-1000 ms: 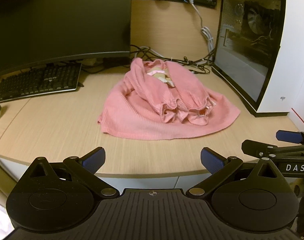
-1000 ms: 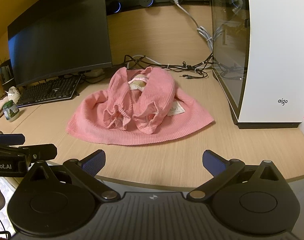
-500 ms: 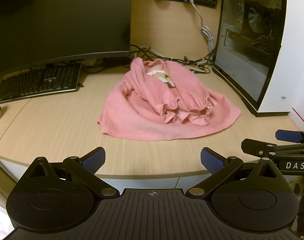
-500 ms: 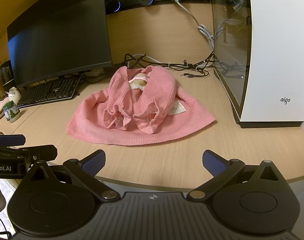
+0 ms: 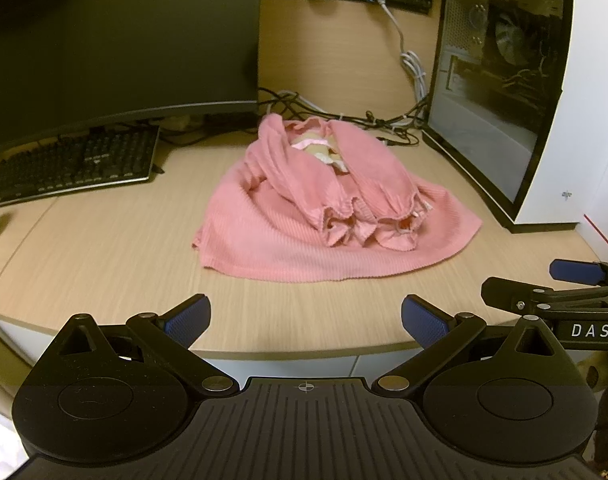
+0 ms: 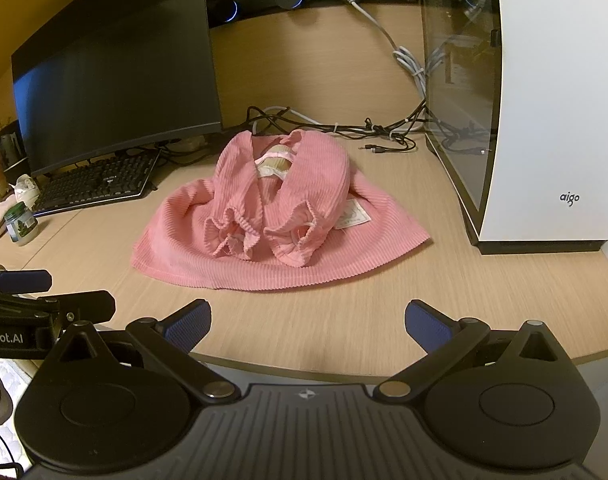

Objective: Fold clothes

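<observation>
Pink ribbed corduroy child's dress (image 6: 279, 240) lies flat near the middle of the light wood-grain desk (image 6: 344, 320), collar toward the back wall, hem toward you. Both ruffled-cuff sleeves (image 6: 263, 216) are already crossed in over the chest, cuffs side by side. A white care label (image 6: 354, 215) shows on the skirt, just beside the right-hand cuff. The skirt is fanned out wide and unfolded.

Judged from how it lies: sleeves are done; folding the skirt sides in and bringing hem to collar look to be what is left. Roughly the first third.

Your left gripper (image 5: 304, 318) hangs over the near desk edge, blue-padded fingers spread wide, nothing between them, well apart from the hem. Your right gripper (image 6: 308, 320) sits likewise, fingers spread and empty, short of the cloth.

Around it: black curved monitor (image 6: 115, 76) and black keyboard (image 6: 95, 184) to the left, white glass-sided computer tower (image 6: 544, 100) to the right, tangled black and white cables (image 6: 344, 126) just behind the collar, a small green-lidded glass jar (image 6: 21, 223) at far left.
</observation>
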Demonstrator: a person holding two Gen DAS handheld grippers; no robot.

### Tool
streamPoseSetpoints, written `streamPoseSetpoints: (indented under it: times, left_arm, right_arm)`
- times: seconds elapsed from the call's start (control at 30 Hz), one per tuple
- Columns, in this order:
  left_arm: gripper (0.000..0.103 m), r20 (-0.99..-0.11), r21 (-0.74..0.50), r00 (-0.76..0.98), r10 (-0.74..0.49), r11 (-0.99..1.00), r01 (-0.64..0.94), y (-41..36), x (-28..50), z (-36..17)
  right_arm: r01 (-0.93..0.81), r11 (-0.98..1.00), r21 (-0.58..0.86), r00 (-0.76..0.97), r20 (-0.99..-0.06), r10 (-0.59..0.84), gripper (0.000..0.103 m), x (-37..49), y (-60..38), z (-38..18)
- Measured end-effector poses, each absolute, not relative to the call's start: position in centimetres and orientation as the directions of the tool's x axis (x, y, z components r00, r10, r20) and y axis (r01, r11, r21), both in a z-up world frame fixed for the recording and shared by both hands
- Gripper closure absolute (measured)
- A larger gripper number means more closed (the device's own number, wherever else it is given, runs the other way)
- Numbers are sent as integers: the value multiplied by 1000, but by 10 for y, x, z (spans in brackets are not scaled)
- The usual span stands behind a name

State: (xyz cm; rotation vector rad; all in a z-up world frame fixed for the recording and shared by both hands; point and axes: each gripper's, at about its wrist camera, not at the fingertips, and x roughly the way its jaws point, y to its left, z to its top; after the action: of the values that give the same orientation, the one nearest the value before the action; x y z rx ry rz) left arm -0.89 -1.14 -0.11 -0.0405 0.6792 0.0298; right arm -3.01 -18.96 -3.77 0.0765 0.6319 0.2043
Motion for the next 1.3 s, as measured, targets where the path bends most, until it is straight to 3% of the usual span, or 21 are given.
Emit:
streamPoseSetpoints:
  times: [1.3]
  left_arm:
    - [0,-631,-31,776,4,999,-31,-9,-11,-1]
  right_arm:
    - [-174,977,127,786,-579,215,0,-31,-187,-38]
